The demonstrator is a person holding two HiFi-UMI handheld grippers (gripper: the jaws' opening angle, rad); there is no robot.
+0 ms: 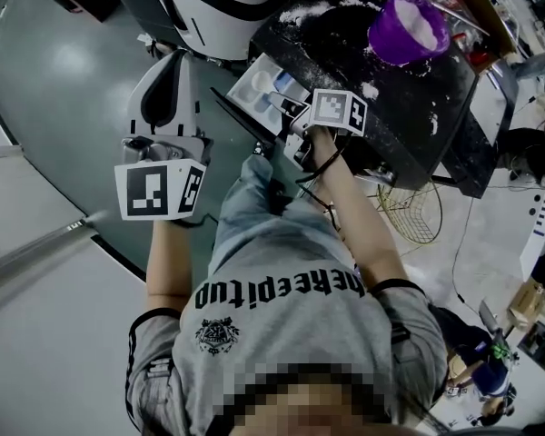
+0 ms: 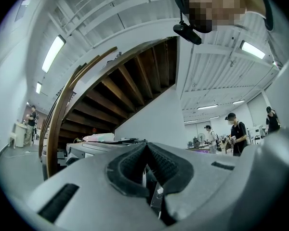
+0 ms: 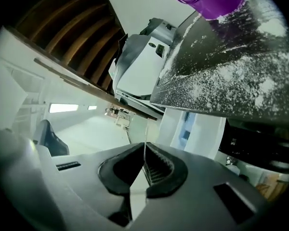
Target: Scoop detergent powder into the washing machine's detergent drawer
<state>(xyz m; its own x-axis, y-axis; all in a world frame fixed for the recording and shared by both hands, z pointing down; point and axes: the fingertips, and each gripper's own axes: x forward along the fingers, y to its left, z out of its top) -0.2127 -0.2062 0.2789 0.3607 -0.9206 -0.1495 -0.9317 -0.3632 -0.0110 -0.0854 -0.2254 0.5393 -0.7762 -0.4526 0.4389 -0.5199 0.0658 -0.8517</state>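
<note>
Detergent powder (image 1: pixel 420 24) is lying in the purple tub (image 1: pixel 389 42) on the black table (image 1: pixel 409 107), near the open detergent drawer (image 1: pixel 245 84), looking light, loose and spill-prone, the tub likely best gripped at its rim, while left tool (image 2: pixel 145 146) and right tool (image 3: pixel 144 150) are clenching shut, seemingly empty

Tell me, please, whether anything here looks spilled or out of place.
Yes: white powder is strewn over the black table around the purple tub, loose on the surface rather than contained.
</note>
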